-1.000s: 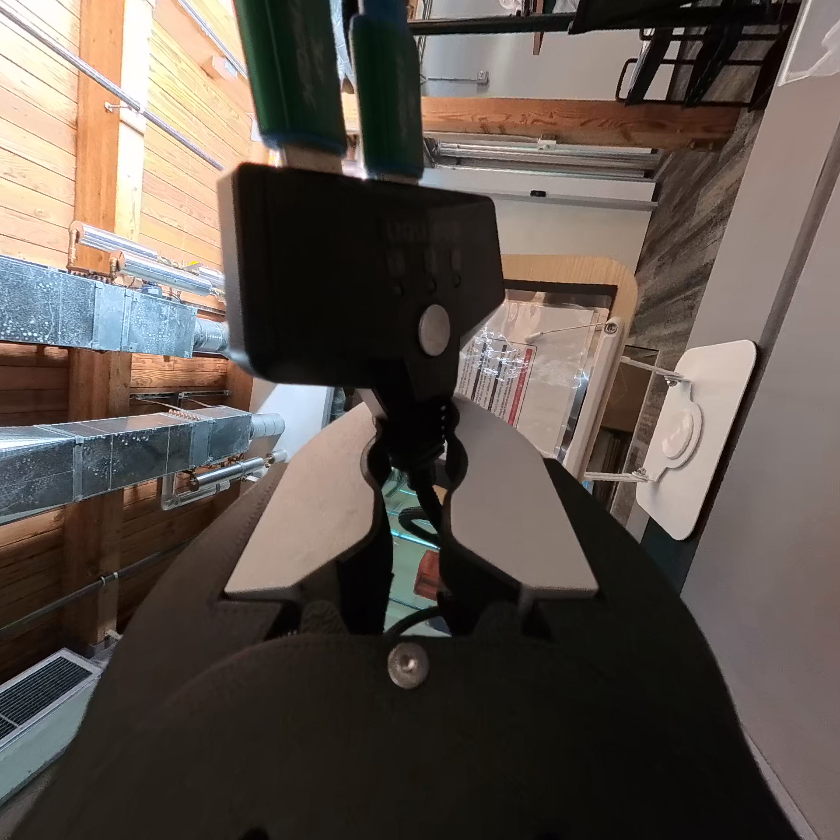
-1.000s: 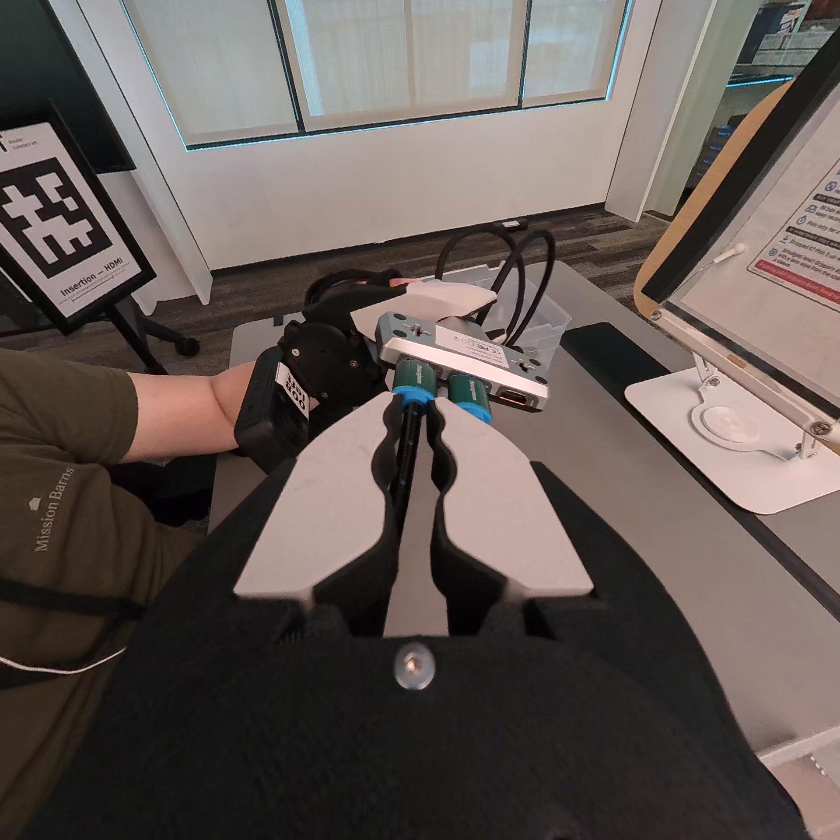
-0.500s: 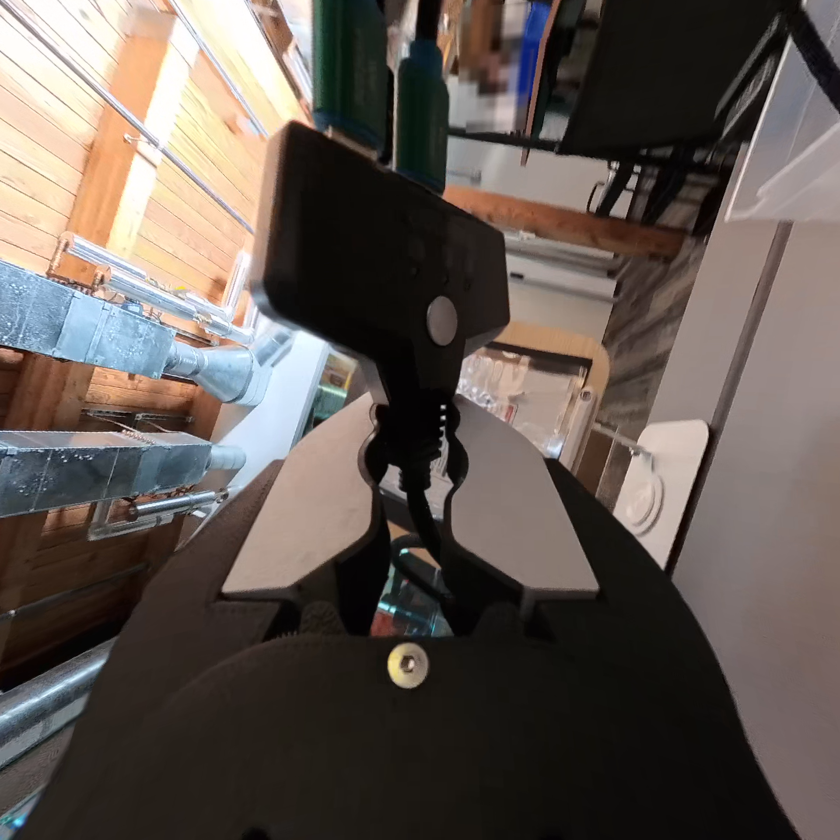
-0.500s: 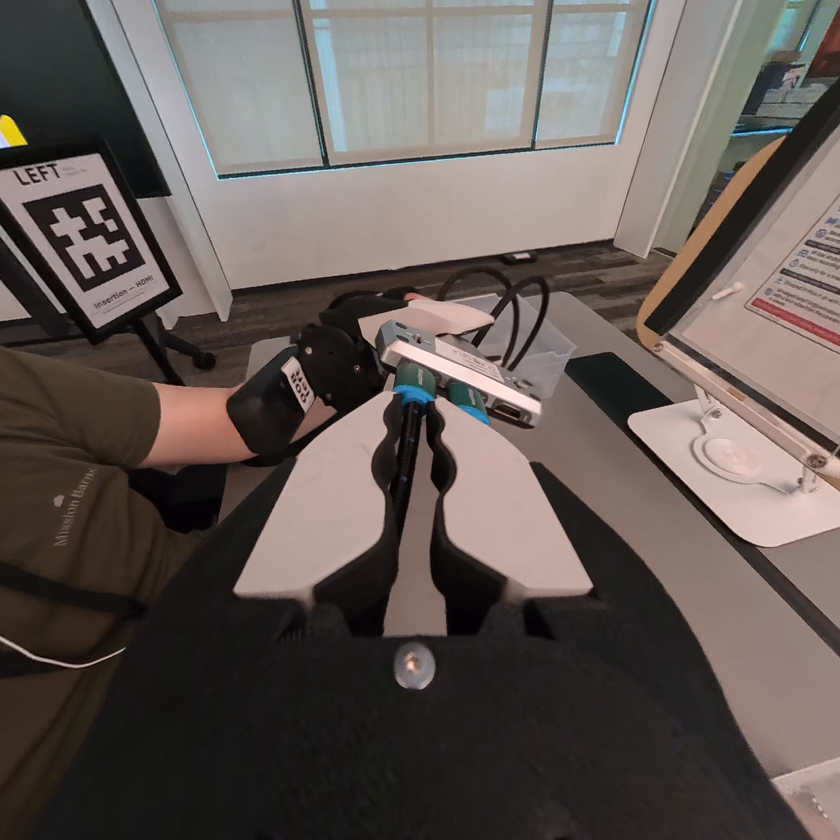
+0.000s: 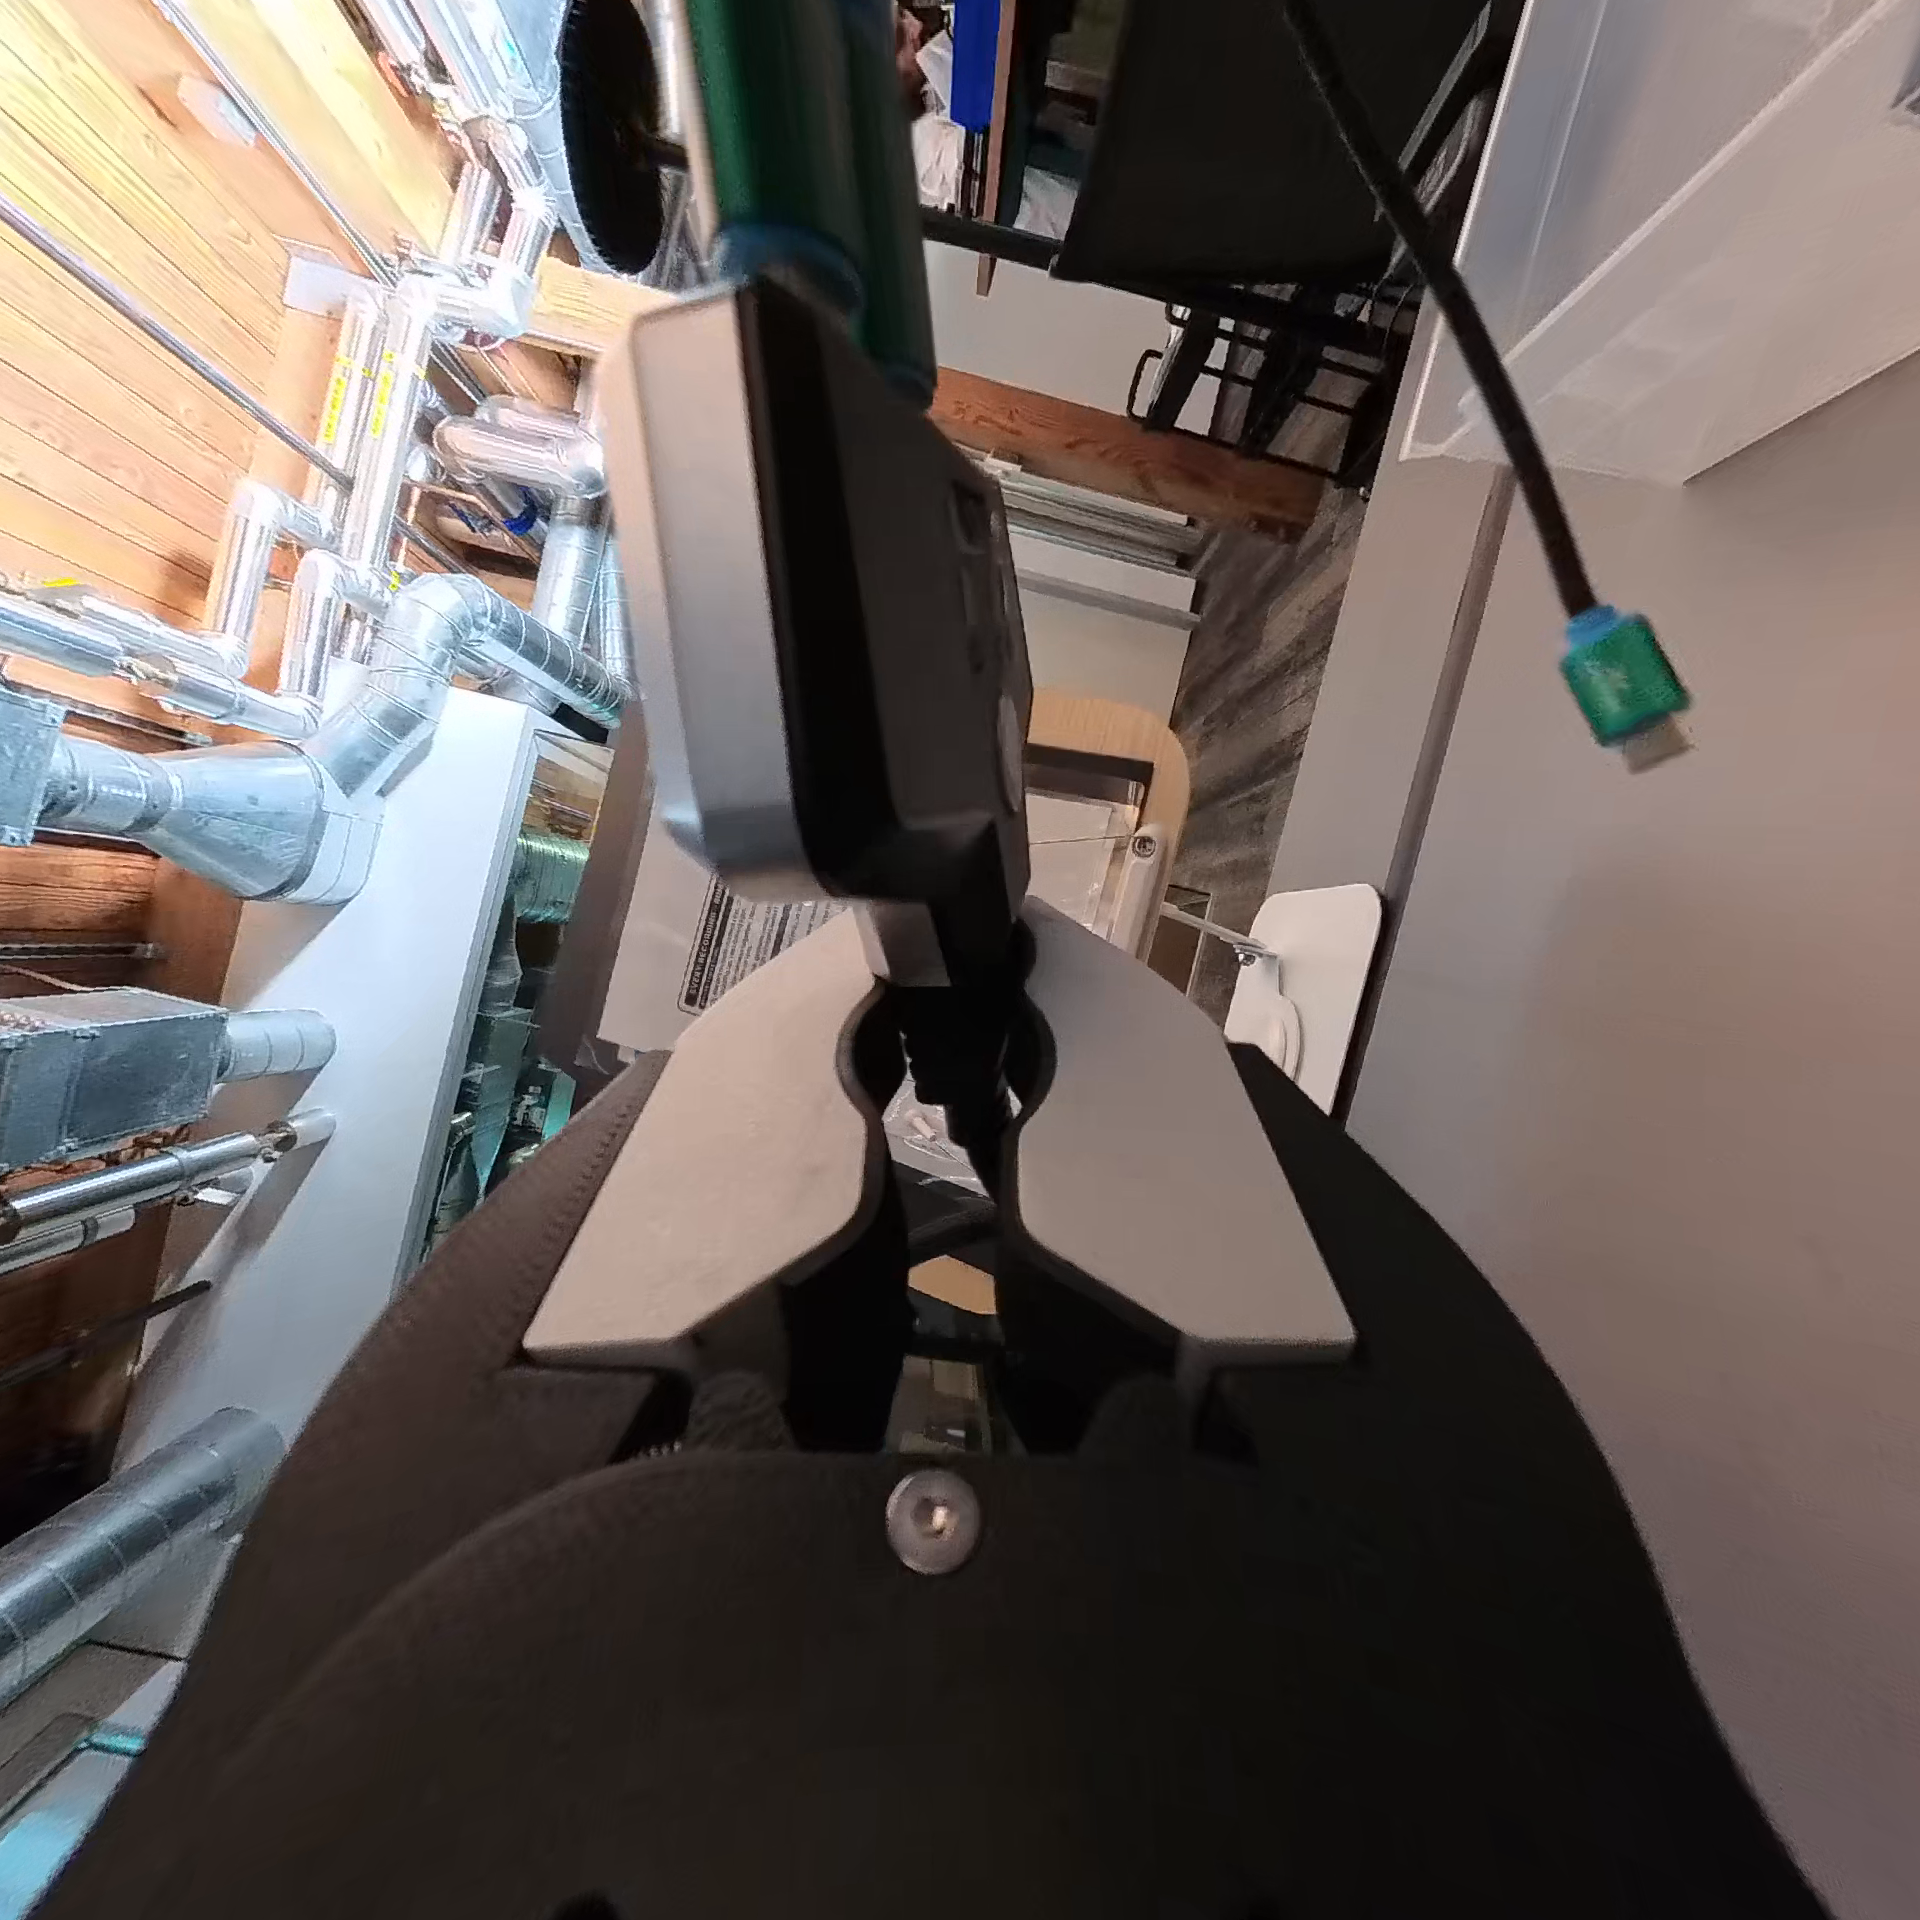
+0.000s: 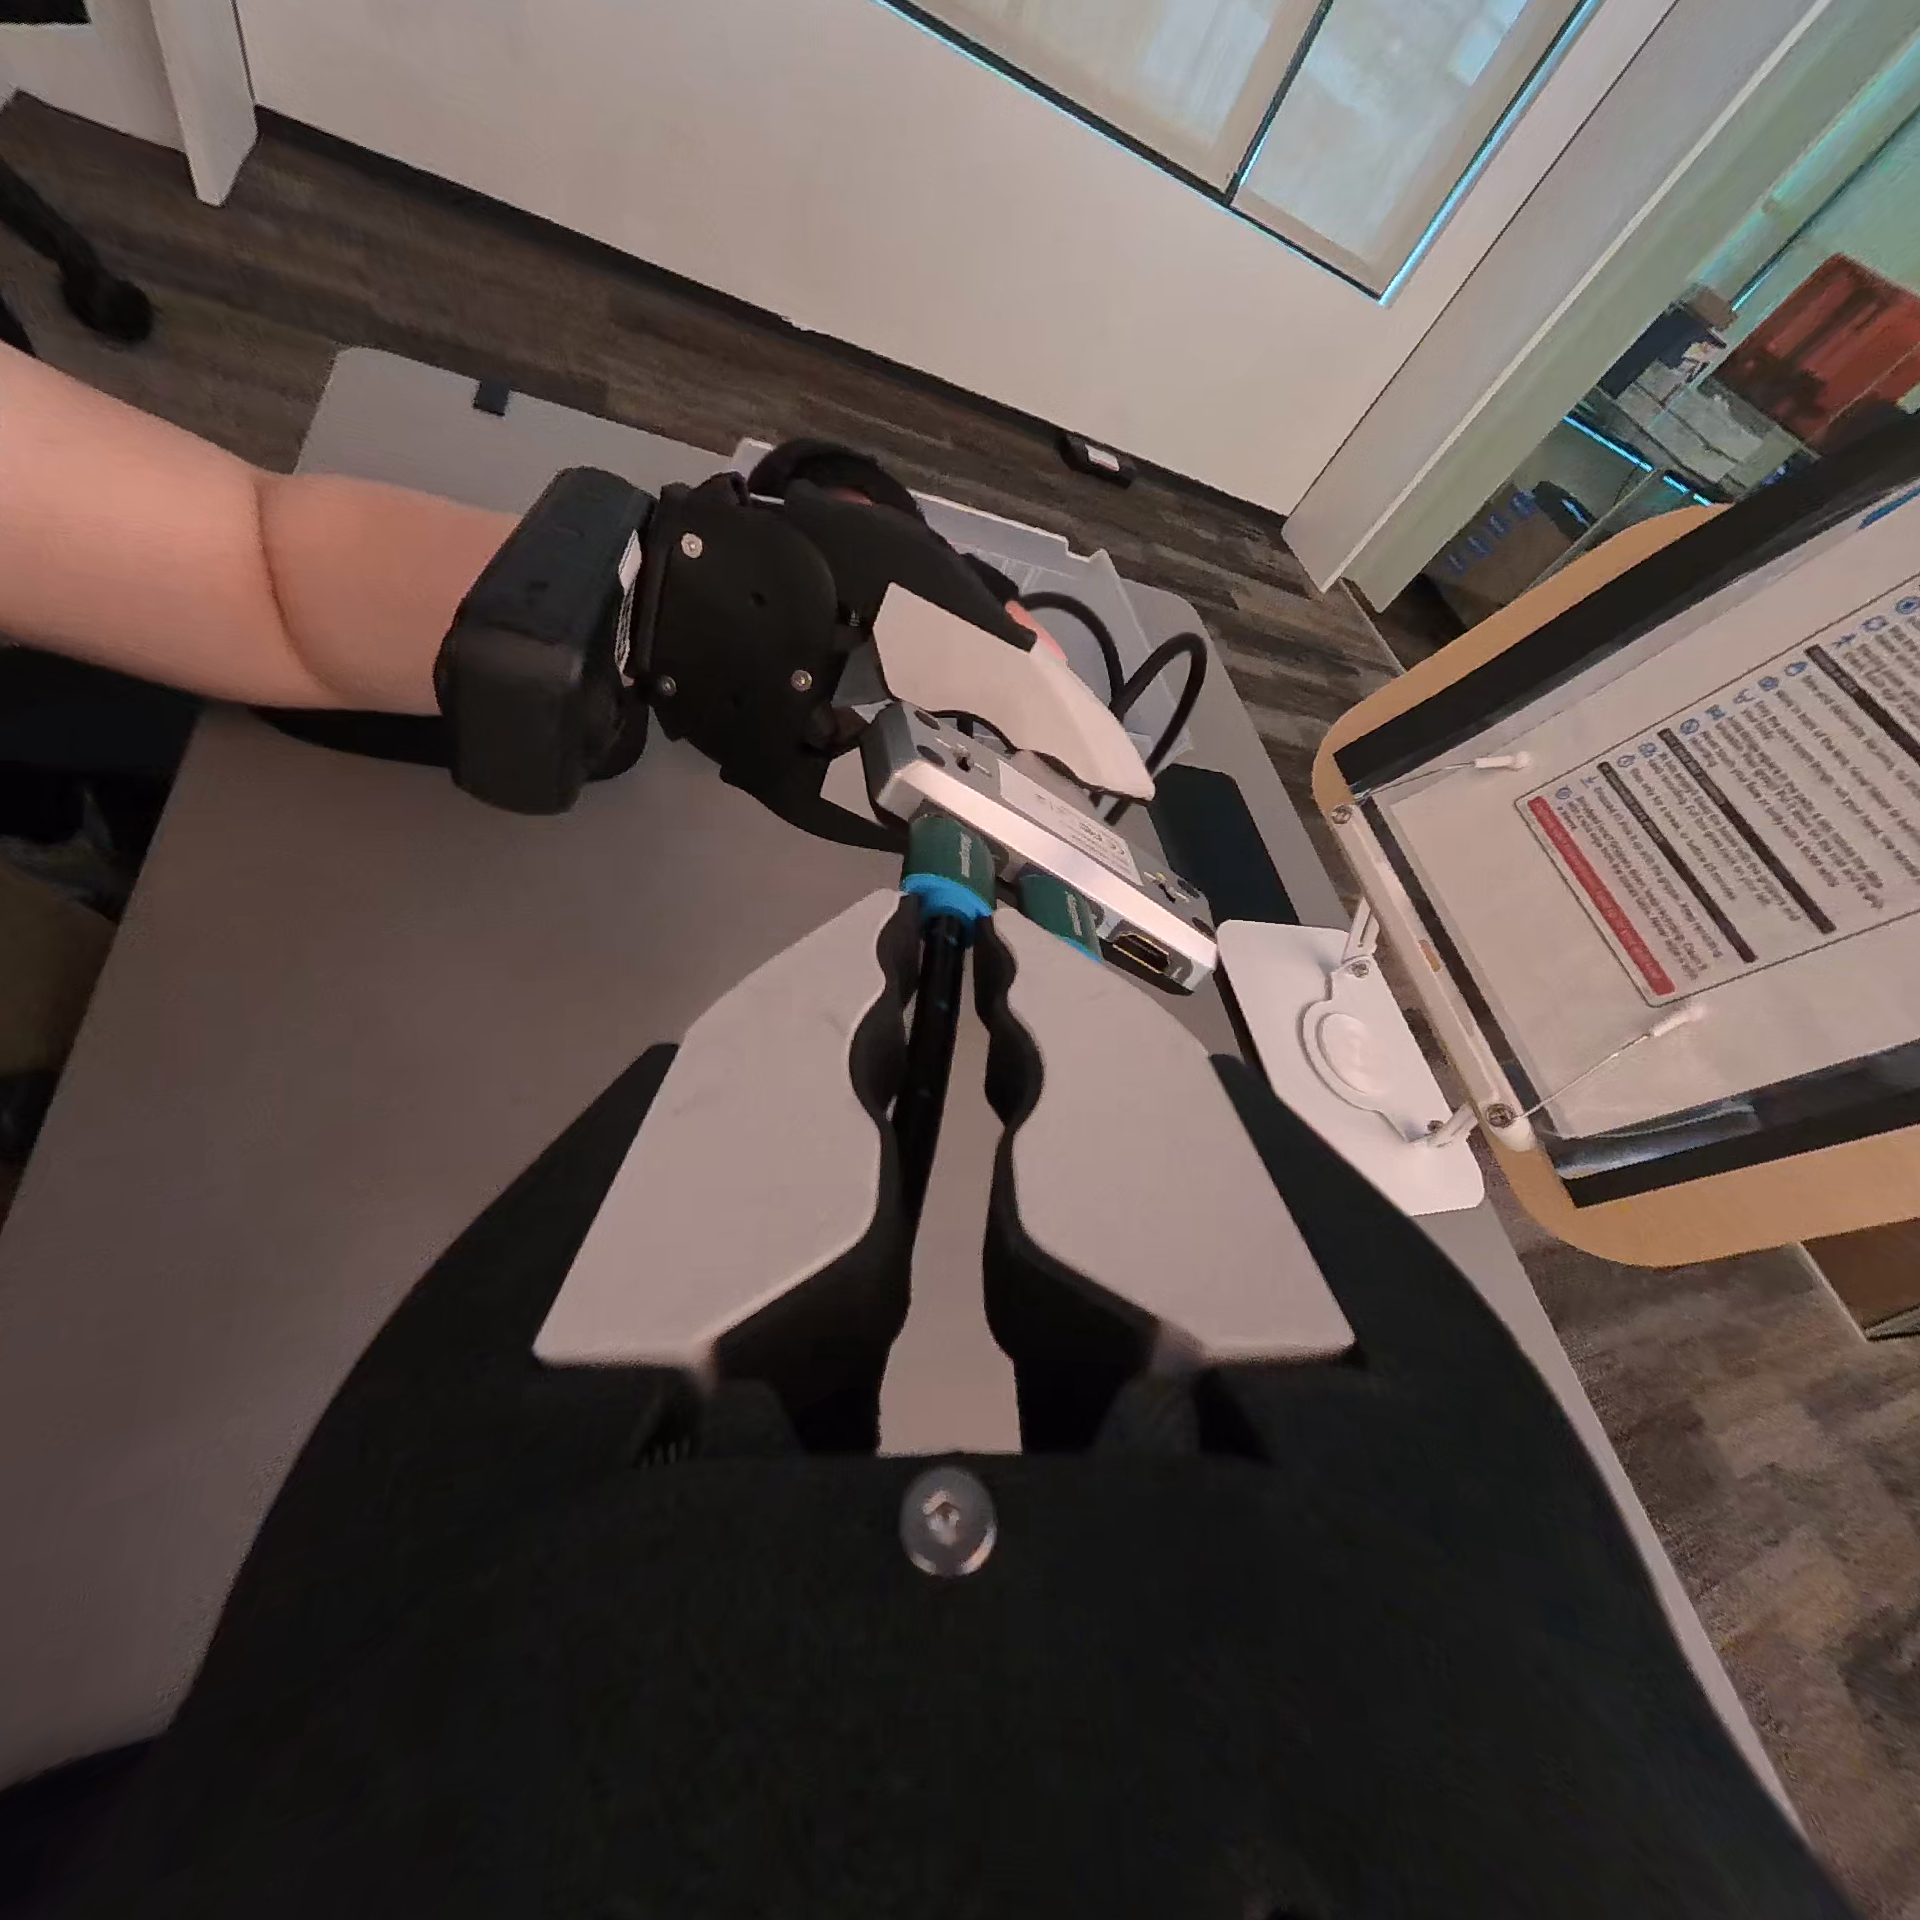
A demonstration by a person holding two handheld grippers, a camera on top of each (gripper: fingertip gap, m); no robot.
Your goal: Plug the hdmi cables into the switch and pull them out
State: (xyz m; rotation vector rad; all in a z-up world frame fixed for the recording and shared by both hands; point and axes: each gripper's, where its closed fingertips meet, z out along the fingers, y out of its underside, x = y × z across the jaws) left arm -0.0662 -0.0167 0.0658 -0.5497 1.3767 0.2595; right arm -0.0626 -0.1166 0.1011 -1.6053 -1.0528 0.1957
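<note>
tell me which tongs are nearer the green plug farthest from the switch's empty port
Right. The right tongs pinch the cable just behind that plug; the left tongs clamp the switch from its opposite side, away from the plug.

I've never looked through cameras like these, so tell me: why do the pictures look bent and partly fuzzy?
Left wrist view: wide-angle lens bows the ceiling ducts; the switch sits close and looks soft, and the loose green plug is slightly smeared. Right wrist view: sharper and evenly lit; the table edges and the framed sign curve; the green plug at the switch is crisp.
</note>
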